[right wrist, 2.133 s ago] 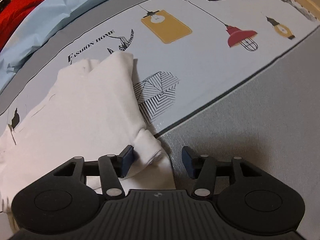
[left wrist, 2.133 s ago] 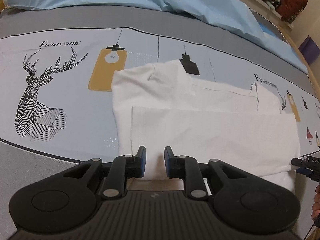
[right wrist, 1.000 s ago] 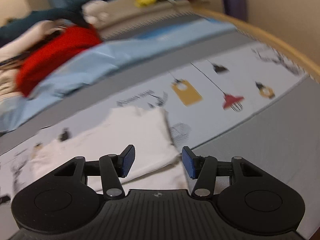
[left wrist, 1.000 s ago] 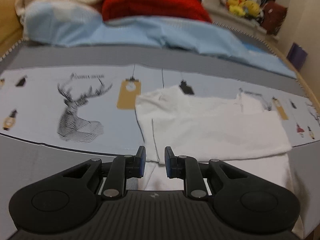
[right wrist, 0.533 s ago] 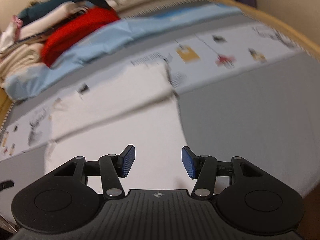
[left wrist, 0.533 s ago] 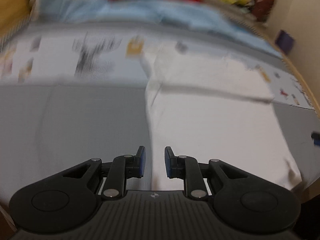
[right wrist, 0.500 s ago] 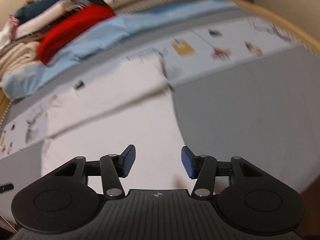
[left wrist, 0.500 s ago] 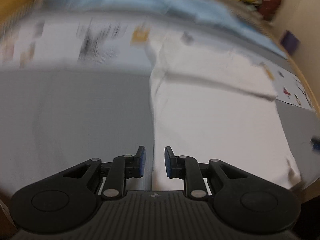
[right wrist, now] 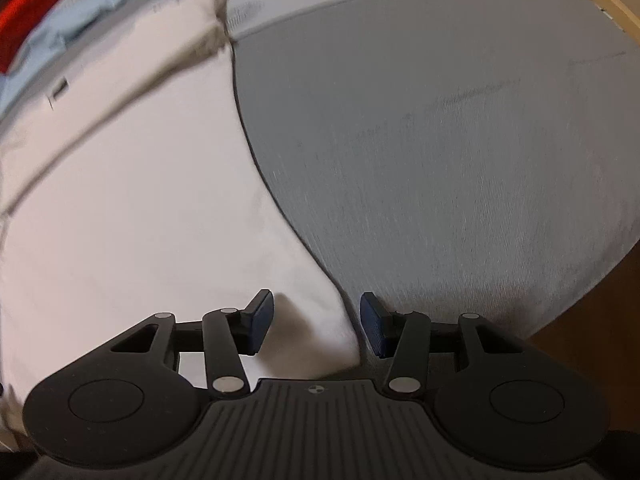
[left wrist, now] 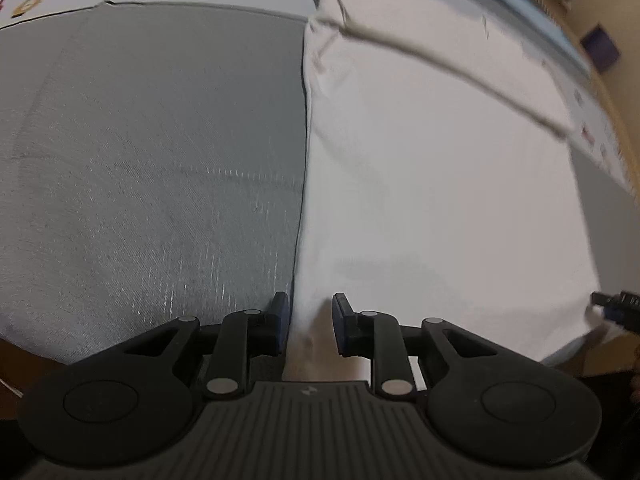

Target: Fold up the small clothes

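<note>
White garment flat on grey bedsheet, long axis left-right (far edge folded); near corners between spread left tool and right tool.

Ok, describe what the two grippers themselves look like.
Both the left gripper and the right gripper look alike: matte black ribbed bodies, round side discs, silver pivot pins, a small round mark at the body's centre, and dark blue pads on the fingers.
</note>
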A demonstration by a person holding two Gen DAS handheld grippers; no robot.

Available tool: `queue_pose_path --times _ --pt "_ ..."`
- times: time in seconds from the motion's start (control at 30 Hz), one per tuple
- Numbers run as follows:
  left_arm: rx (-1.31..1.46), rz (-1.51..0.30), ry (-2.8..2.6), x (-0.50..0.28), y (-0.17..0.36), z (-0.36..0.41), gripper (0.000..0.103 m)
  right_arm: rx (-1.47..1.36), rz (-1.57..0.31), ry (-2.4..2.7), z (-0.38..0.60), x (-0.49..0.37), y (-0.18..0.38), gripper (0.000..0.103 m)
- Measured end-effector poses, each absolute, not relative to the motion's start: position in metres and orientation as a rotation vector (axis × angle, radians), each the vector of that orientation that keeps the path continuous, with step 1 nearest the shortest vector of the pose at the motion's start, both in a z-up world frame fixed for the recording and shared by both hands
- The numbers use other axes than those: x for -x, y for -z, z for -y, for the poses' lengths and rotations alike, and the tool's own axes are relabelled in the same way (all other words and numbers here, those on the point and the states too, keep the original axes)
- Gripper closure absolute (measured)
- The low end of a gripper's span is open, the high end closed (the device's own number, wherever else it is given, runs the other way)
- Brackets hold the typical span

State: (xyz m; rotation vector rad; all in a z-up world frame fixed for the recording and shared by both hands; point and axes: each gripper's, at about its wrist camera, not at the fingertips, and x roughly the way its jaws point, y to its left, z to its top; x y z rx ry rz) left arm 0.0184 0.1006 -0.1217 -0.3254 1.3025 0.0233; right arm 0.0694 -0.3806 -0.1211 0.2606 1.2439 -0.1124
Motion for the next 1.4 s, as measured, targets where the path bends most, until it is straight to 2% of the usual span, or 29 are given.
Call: queue_pose_path --times 0.27,0.37,0.4,0.43,0.6,0.7,0.8,1.37,1.4 --pt "0.278 -1.347 -0.025 -0.020 0.134 -0.093 0.077 -0.189 -1.257 0.090 0.371 -0.071 0.126 0.050" --pt "0.256 -1.346 -0.005 -0.018 0.135 -0.090 0.080 -0.171 -1.255 0.050 0.366 -0.071 0.125 0.072" --pt "0.250 -1.344 0.001 -0.017 0.135 -0.089 0.086 -0.177 -1.254 0.034 0.366 -0.072 0.124 0.087" --pt "0.242 -1.340 0.005 -0.016 0.134 -0.088 0.092 -0.192 -1.249 0.023 0.367 -0.072 0.122 0.091" --pt "0.247 -1.317 0.029 -0.012 0.127 -0.088 0.093 -0.252 -1.232 0.027 0.372 -0.071 0.116 0.092" --pt "0.252 -1.344 0.014 -0.011 0.130 -0.090 0.091 -0.234 -1.263 0.024 0.369 -0.072 0.122 0.085" --pt "0.223 -1.358 0.019 -0.011 0.134 -0.086 0.090 -0.197 -1.269 0.018 0.364 -0.072 0.123 0.083" --pt "0.210 -1.355 0.019 -0.013 0.136 -0.081 0.090 -0.186 -1.268 0.021 0.363 -0.072 0.123 0.083" --pt "0.209 -1.355 0.020 -0.013 0.136 -0.081 0.090 -0.187 -1.267 0.022 0.363 -0.072 0.123 0.086"
